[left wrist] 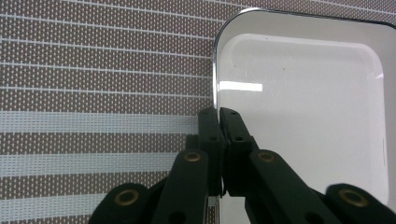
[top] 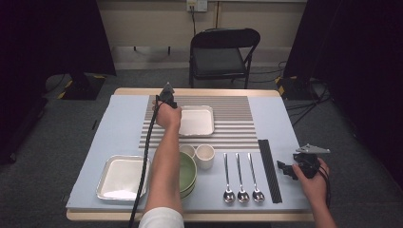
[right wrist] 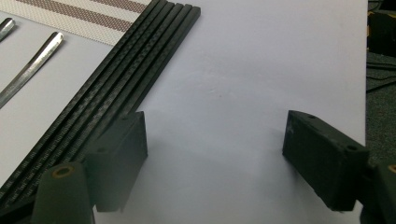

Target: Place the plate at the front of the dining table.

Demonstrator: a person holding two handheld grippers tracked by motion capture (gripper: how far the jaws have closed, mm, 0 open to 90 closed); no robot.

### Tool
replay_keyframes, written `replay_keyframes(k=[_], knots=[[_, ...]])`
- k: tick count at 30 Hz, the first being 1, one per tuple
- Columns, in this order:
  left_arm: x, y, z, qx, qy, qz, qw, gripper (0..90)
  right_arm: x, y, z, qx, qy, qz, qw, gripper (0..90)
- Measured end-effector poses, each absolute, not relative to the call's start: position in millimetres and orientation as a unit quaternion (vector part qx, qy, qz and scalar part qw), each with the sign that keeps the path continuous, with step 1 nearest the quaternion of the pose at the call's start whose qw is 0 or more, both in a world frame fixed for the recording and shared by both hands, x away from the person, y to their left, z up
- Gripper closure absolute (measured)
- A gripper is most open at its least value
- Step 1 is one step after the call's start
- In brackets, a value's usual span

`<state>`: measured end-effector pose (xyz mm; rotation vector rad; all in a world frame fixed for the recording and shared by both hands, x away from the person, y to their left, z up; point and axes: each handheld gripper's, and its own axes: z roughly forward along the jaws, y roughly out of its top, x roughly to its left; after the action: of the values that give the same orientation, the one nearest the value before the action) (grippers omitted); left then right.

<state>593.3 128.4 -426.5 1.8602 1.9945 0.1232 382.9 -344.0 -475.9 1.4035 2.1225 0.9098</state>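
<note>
Presently the left gripper has its jaws clenched on the white tray's near-left rim, while the right gripper rests released on the counter.

The person's forearm hides part of the green bowl — the tray runs off-frame.

From above the person's side, the high view looks forward and down over the whole surface. The left gripper view sits close over the striped mat and white tray, both seen from above too. The right gripper view skims low past the black chopsticks.
</note>
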Motion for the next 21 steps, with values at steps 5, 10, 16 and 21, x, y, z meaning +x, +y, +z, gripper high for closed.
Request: replay_keyframes(k=[5,10,16,21], knots=[[593,128,-426,0.670,0.712,0.047,0.205,88.7,383,-344,-476,0.507,0.767,0.329,0.218,21.0],[591,131,-420,0.665,0.712,0.052,0.218,87.1,383,-344,-476,0.508,0.766,0.328,0.217,21.0],[588,135,-414,0.656,0.715,0.057,0.234,85.7,383,-344,-476,0.507,0.767,0.328,0.218,21.0],[585,138,-407,0.652,0.715,0.059,0.246,84.2,383,-344,-476,0.506,0.767,0.329,0.219,21.0]])
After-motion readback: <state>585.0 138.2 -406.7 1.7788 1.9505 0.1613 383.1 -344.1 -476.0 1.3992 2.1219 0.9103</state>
